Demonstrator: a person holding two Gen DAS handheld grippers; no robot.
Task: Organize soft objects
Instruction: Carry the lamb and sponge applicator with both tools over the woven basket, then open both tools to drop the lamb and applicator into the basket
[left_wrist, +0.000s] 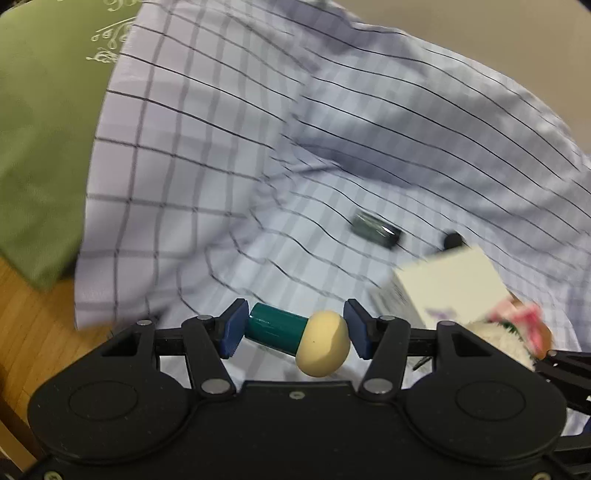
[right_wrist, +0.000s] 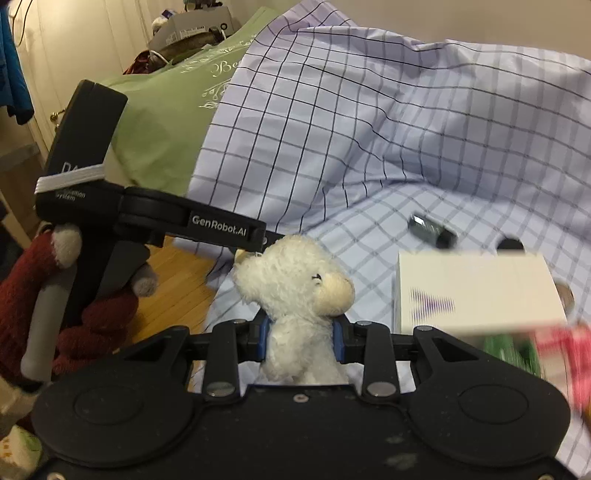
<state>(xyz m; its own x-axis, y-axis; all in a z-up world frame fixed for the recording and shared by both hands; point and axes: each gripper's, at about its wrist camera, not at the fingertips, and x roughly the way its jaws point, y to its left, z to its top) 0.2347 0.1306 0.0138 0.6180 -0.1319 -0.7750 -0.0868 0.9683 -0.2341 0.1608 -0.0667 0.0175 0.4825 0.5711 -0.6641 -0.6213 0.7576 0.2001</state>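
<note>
In the left wrist view my left gripper (left_wrist: 295, 328) is shut on a small toy (left_wrist: 299, 332) with a teal cylinder stem and a cream round cap, held end to end between the blue pads. In the right wrist view my right gripper (right_wrist: 301, 339) is shut on the body of a white plush bear (right_wrist: 295, 280), whose head sticks up above the pads. Both hover over a lilac checked sheet (left_wrist: 229, 155) on a bed. The bear's fur (left_wrist: 498, 332) also shows at the lower right of the left wrist view.
A white box (right_wrist: 476, 291) lies on the sheet to the right, with a blurred pink and green item (right_wrist: 546, 350) below it. A small dark cylinder (right_wrist: 430, 229) and a black knob (right_wrist: 509, 243) lie beyond. A green cloth (right_wrist: 166, 122) and wooden floor (right_wrist: 177, 280) are left. A red-gloved hand (right_wrist: 92, 325) holds the left tool.
</note>
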